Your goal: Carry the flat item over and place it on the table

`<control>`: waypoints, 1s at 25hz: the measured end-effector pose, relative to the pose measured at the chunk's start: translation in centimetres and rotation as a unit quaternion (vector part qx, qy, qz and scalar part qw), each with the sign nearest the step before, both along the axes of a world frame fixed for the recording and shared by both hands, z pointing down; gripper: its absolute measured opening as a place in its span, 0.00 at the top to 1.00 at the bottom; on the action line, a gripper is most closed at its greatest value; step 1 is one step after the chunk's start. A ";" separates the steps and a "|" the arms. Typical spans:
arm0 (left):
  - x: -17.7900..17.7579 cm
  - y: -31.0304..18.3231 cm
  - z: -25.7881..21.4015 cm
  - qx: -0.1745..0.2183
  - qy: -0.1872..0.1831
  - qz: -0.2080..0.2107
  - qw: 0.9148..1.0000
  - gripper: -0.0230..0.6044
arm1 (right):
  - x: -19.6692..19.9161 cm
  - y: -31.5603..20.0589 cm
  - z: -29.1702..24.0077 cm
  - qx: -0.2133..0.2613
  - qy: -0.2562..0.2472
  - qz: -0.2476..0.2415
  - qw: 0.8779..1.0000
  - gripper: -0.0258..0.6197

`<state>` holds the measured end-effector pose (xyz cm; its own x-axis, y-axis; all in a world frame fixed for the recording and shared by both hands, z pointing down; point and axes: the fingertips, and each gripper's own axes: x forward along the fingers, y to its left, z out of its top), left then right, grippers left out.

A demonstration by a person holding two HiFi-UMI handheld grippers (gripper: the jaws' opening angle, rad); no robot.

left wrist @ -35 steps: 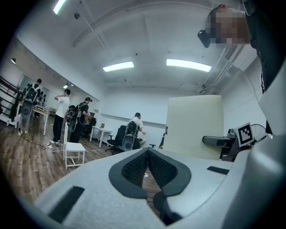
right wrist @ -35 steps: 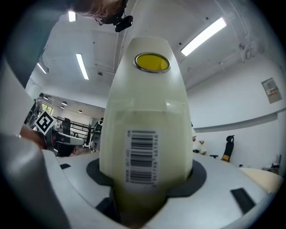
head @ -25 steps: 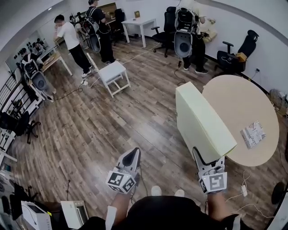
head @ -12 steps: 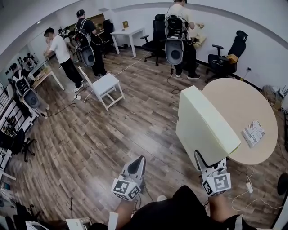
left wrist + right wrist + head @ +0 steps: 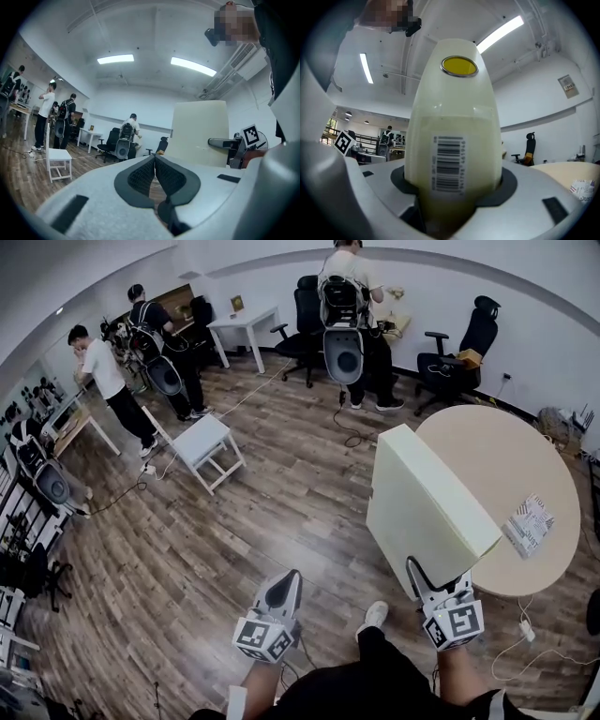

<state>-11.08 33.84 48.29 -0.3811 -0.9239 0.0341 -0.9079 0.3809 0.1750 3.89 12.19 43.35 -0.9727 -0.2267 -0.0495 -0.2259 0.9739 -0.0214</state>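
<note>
The right gripper (image 5: 439, 585) clamps the slab's (image 5: 422, 502) near end, its length running forward, counter (image 5: 506, 451) just right; the left gripper (image 5: 284, 579) is closed and empty.

slab (image 5: 422, 507): upright between right gripper (image 5: 439, 579) jaws, at left rim of round table (image 5: 497, 442)
packet (image 5: 528, 524): on round table, right of slab
left gripper (image 5: 281, 585): left of right gripper, over floor (image 5: 234, 531)
stool (image 5: 202, 439): behind, far left
</note>
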 end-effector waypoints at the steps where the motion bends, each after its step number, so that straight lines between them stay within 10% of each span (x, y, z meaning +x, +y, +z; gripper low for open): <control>1: -0.6 -1.1 0.2 -0.002 0.000 0.006 1.000 0.95 | -0.5 -1.1 0.3 -0.004 0.000 0.003 1.000 0.50; 11: -8.9 -14.6 1.2 -0.033 0.007 0.019 0.999 0.95 | -6.0 -14.3 1.4 -0.036 0.000 0.029 0.999 0.51; 25: -11.9 -29.3 -0.7 -0.058 -0.029 0.079 0.995 0.95 | -8.1 -27.3 4.3 -0.114 -0.007 0.052 0.992 0.50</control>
<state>-22.96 4.57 47.59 -0.2364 -0.9633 0.1273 -0.9651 0.2480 0.0842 -4.23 -15.11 47.63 -0.9430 -0.3328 0.0012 -0.3232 0.9150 -0.2416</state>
